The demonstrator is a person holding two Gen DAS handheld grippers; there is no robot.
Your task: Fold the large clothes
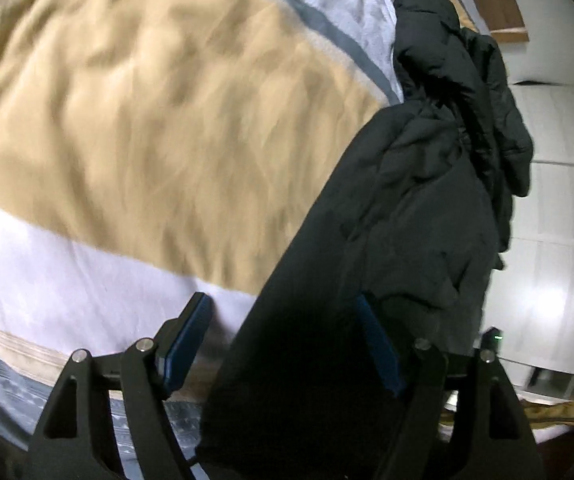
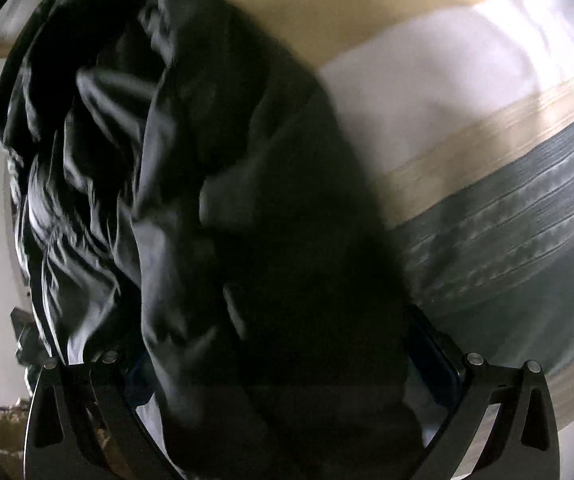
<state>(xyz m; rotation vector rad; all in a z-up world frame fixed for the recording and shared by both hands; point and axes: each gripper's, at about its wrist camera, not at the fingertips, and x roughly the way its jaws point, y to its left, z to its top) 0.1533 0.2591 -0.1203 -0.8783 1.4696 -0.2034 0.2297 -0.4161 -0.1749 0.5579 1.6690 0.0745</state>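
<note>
A black puffy jacket (image 1: 407, 200) hangs in a crumpled length over the bed (image 1: 147, 100), which has tan, white and grey striped bedding. In the left wrist view my left gripper (image 1: 281, 300) stands wide. The jacket's edge lies against the right blue pad (image 1: 375, 344), and white sheet shows between the cloth and the left pad (image 1: 191, 344). In the right wrist view the jacket (image 2: 207, 160) fills the space between the spread jaws of my right gripper (image 2: 279, 336). The left pad is mostly hidden, and slivers of white show beside the right pad (image 2: 435, 360). The picture is motion-blurred.
White panelled doors (image 1: 559, 200) stand to the right of the bed, with a wooden board (image 1: 495, 0) above them. A tan cloth (image 1: 547, 412) lies at the lower right. The bedding (image 2: 467, 120) spreads wide to the right in the right wrist view.
</note>
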